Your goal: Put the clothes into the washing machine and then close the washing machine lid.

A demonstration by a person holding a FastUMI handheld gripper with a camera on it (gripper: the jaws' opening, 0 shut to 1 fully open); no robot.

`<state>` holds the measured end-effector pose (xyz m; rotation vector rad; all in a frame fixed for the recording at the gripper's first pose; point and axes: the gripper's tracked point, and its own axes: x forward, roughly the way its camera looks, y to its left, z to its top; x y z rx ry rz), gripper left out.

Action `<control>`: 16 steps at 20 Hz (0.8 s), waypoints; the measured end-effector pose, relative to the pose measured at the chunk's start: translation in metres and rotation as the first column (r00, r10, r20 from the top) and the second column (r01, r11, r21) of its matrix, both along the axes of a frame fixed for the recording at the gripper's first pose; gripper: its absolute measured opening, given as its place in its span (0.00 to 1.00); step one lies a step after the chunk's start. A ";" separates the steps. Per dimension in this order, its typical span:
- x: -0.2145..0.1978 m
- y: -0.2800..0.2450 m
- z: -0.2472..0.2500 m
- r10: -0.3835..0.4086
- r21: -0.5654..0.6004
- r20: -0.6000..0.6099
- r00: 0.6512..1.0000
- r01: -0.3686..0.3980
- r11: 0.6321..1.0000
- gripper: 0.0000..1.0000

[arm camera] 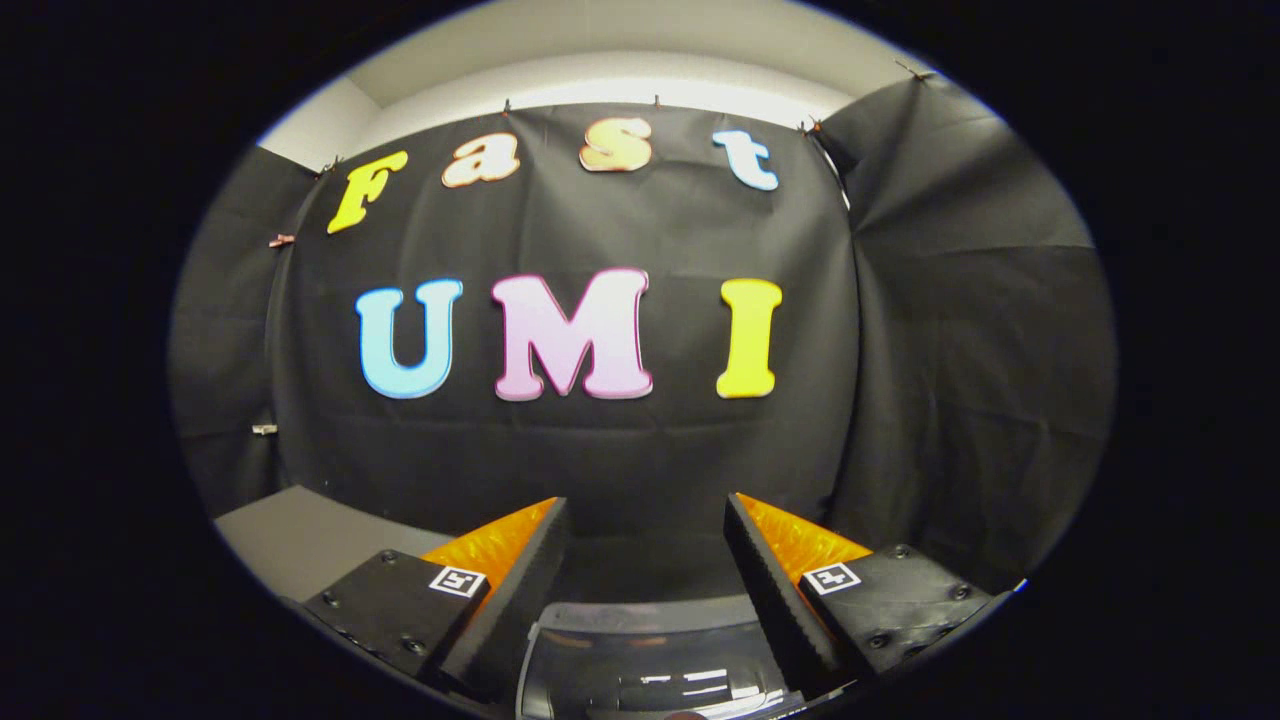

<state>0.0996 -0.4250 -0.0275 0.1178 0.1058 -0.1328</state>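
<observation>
Between the spread, empty jaws — washing machine lid [650, 660], just below them.

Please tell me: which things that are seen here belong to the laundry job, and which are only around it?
For the job:
- gripper, fingers open, nothing between them
- glossy lid between and below the fingers, probably the washer's

Only around:
- black cloth wall beyond the fingers
- grey surface beside one finger
- clips holding the cloth
</observation>
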 end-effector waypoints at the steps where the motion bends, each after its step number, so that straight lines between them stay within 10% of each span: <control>1: -0.002 0.004 0.008 0.003 0.005 0.010 1.000 -0.003 1.000 0.99; 16: -0.046 0.096 0.045 0.000 -0.001 0.021 1.000 0.000 1.000 0.99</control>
